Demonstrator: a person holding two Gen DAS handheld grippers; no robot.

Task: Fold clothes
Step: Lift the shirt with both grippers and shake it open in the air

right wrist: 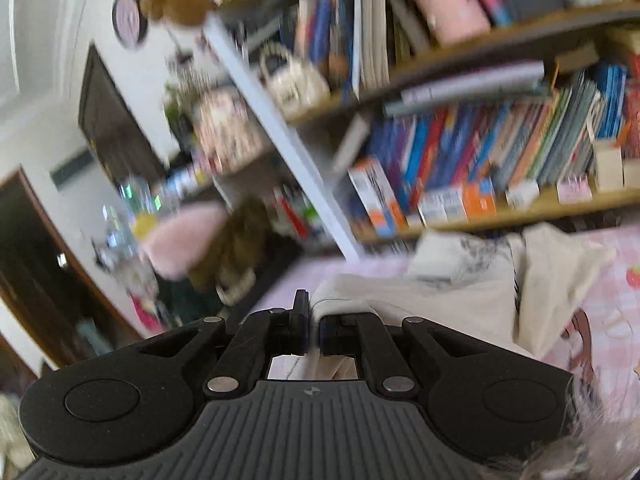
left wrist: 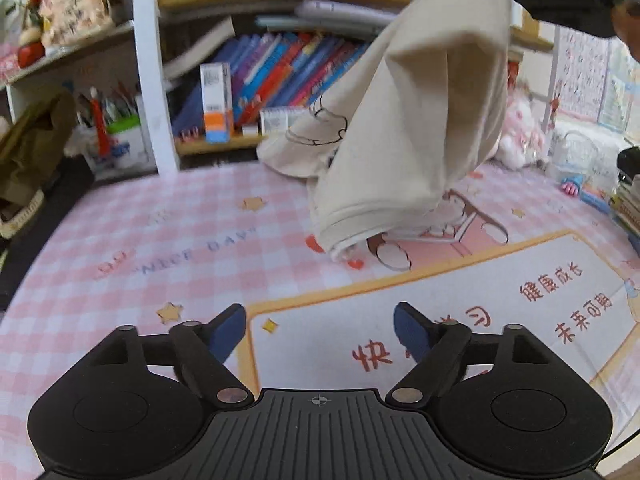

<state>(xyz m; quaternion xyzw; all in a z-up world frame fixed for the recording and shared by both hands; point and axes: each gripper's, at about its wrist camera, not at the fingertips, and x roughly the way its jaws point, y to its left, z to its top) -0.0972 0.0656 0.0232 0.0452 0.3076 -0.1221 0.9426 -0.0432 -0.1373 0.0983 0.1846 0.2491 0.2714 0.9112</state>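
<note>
My right gripper (right wrist: 314, 330) was clamped on a fold of the shirt (left wrist: 400, 132), holding it well above the mat (left wrist: 120, 240) so that the cloth hung in a loose drape, its hem brushing the mat and part of it still bunched near the shelf (left wrist: 216, 146). My left gripper (left wrist: 318, 326) hung low over the mat, its fingers wide apart on nothing. I judged this a lift-and-reposition step (whether to spread the shirt or to carry a fold over, I could not tell). Next it called for the left to catch a second edge. The mat lay bare to the left; the shelf crowded the back, clutter the right.
</note>
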